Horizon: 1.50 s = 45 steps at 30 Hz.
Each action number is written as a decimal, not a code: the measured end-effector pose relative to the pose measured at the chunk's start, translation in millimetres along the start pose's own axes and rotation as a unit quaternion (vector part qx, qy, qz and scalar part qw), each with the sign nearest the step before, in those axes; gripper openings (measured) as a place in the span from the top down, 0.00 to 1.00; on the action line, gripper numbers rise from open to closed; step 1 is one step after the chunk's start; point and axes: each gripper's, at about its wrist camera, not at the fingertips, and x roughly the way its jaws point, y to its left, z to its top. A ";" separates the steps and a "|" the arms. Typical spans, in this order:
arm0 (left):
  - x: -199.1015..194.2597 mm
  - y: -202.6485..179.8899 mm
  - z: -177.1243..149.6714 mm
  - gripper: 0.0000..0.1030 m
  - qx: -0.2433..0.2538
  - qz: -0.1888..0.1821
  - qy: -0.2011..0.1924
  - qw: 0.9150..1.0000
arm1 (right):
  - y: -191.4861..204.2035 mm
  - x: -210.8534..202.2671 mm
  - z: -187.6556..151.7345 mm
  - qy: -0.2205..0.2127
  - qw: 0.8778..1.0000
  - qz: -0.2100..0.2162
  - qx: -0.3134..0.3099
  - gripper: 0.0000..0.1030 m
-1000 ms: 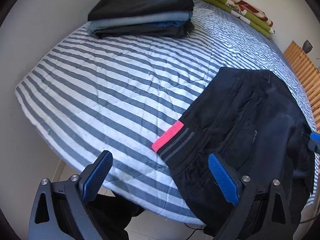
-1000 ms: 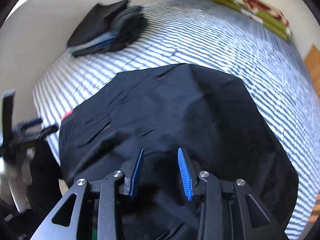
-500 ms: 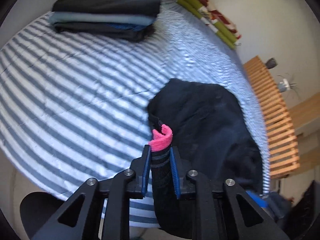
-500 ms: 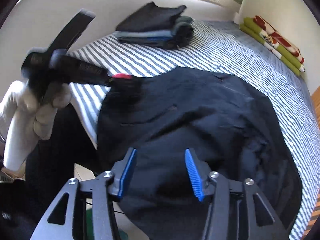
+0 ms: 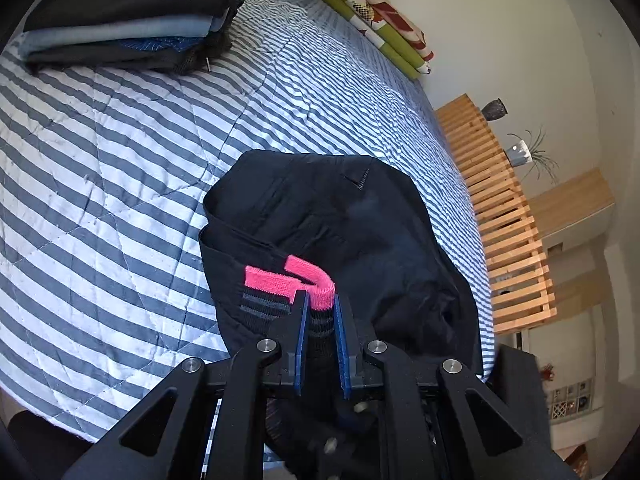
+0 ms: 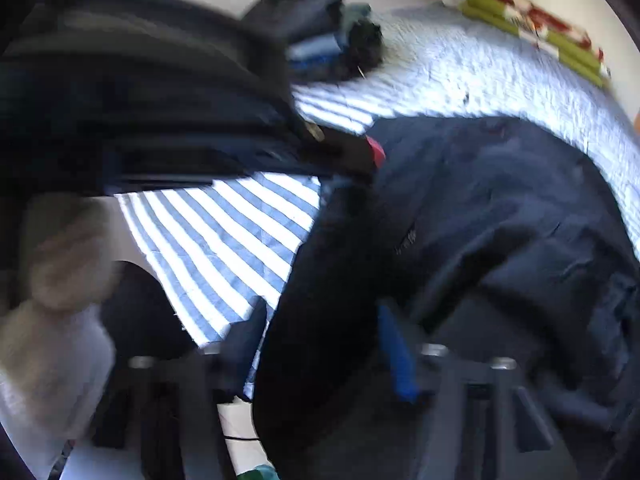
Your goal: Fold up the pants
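Note:
Black pants (image 5: 360,216) lie bunched on the striped bed (image 5: 100,160) near its front edge. Their pink waistband (image 5: 280,282) curls up, and my left gripper (image 5: 320,300) is shut on it and on the dark elastic below. In the right wrist view, which is blurred, the pants (image 6: 500,208) fill the right half. My right gripper (image 6: 320,332) is closing, its jaws still wide with a thick fold of the pants hanging between them. The left gripper (image 6: 160,120), held by a gloved hand (image 6: 60,264), crosses the upper left there with the pink band (image 6: 376,150) at its tip.
A stack of folded clothes (image 5: 128,20) sits at the bed's far left corner. Green and red folded bedding (image 5: 372,16) lies along the far wall. A wooden slatted frame (image 5: 508,220) runs along the bed's right side. The floor shows below the front edge.
My left gripper shut on the pink waistband and lifted it, tilting up. My right gripper sank to the pants' near edge, and a fold now hangs between its jaws.

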 end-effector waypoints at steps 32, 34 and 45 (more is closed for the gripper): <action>175.4 -198.3 69.0 0.28 0.272 0.052 0.039 0.960 | -403.8 -202.0 -120.2 -0.075 0.875 -0.315 0.360 0.98; 198.9 -212.0 86.0 0.19 0.264 0.046 0.045 0.962 | -412.6 -197.2 -120.5 -0.070 0.876 -0.307 0.366 0.98; 319.3 -190.4 124.0 0.67 0.083 0.007 0.131 0.988 | -423.2 -177.7 -125.7 -0.054 0.883 -0.297 0.359 0.97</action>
